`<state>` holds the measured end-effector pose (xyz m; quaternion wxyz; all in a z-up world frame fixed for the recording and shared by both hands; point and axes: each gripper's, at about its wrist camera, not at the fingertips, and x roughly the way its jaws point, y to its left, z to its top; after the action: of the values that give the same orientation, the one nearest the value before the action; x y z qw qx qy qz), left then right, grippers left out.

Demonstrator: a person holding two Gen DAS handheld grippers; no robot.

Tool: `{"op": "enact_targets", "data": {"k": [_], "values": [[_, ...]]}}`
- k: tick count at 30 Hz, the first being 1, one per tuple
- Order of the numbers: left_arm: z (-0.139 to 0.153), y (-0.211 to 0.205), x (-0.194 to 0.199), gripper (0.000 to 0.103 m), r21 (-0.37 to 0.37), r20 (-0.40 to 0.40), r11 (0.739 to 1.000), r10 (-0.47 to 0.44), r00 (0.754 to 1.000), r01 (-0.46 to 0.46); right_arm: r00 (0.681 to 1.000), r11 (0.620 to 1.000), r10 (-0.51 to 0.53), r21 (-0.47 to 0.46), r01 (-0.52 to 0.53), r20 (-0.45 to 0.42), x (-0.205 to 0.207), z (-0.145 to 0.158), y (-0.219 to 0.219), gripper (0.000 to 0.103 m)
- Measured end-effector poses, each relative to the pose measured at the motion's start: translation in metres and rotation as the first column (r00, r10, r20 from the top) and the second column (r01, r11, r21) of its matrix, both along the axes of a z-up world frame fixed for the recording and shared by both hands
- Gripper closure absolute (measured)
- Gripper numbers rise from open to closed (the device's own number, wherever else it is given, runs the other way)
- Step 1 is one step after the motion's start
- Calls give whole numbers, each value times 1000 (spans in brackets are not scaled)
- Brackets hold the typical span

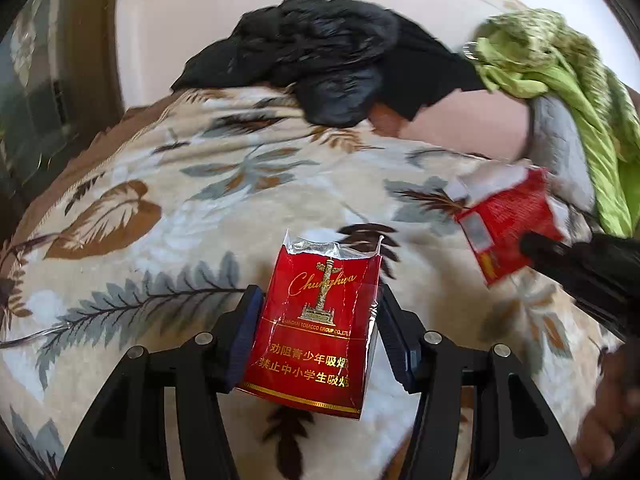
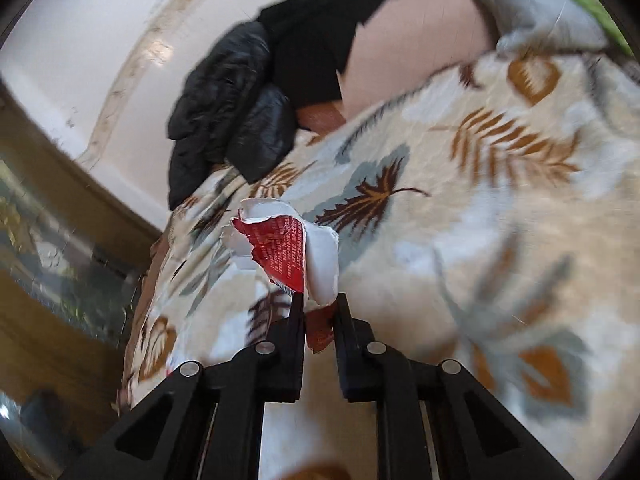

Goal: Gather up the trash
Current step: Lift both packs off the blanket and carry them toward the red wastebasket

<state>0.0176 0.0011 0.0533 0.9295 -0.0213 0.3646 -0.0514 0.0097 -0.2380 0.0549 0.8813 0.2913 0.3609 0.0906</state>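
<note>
A red Chunghwa cigarette pack (image 1: 320,328) with a torn foil top stands upright between my left gripper's (image 1: 320,292) blue pads, which press on both of its sides. It hangs just above a leaf-patterned blanket (image 1: 160,200). In the left wrist view a torn red and white packet (image 1: 508,216) sits at the right, gripped by the black fingers of my right gripper (image 1: 532,246). In the right wrist view that crumpled packet (image 2: 280,248) sticks up from my right gripper (image 2: 318,300), whose jaws are nearly together on its lower end.
A crumpled black plastic bag (image 1: 320,60) lies at the blanket's far edge, also seen as the black bag (image 2: 228,112). A green cloth (image 1: 560,60) and a grey pillow (image 1: 560,140) sit at the back right. A person's hand (image 1: 612,400) shows at the lower right.
</note>
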Motion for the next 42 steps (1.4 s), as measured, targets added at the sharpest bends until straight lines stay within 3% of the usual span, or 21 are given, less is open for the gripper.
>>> {"op": "enact_targets", "data": {"k": [3, 6, 16, 20, 25, 42], "values": [[6, -12, -20, 47, 16, 37, 999, -51, 998, 51, 999, 998, 0, -66, 2, 33, -51, 7, -7, 89], [12, -23, -39, 47, 39, 62, 996, -84, 995, 82, 998, 997, -17, -75, 21, 53, -97, 8, -15, 89], [20, -40, -132, 47, 172, 125, 981, -113, 986, 91, 993, 995, 5, -103, 7, 117, -179, 19, -27, 89], [24, -44, -149, 47, 217, 178, 974, -112, 978, 72, 992, 995, -3, -95, 15, 129, -185, 20, -30, 89], [22, -43, -150, 47, 228, 179, 972, -99, 979, 57, 990, 995, -1, -99, 15, 143, -188, 22, -27, 89], [20, -16, -129, 47, 179, 163, 983, -4, 987, -26, 990, 994, 51, -102, -38, 130, -175, 20, -4, 89]]}}
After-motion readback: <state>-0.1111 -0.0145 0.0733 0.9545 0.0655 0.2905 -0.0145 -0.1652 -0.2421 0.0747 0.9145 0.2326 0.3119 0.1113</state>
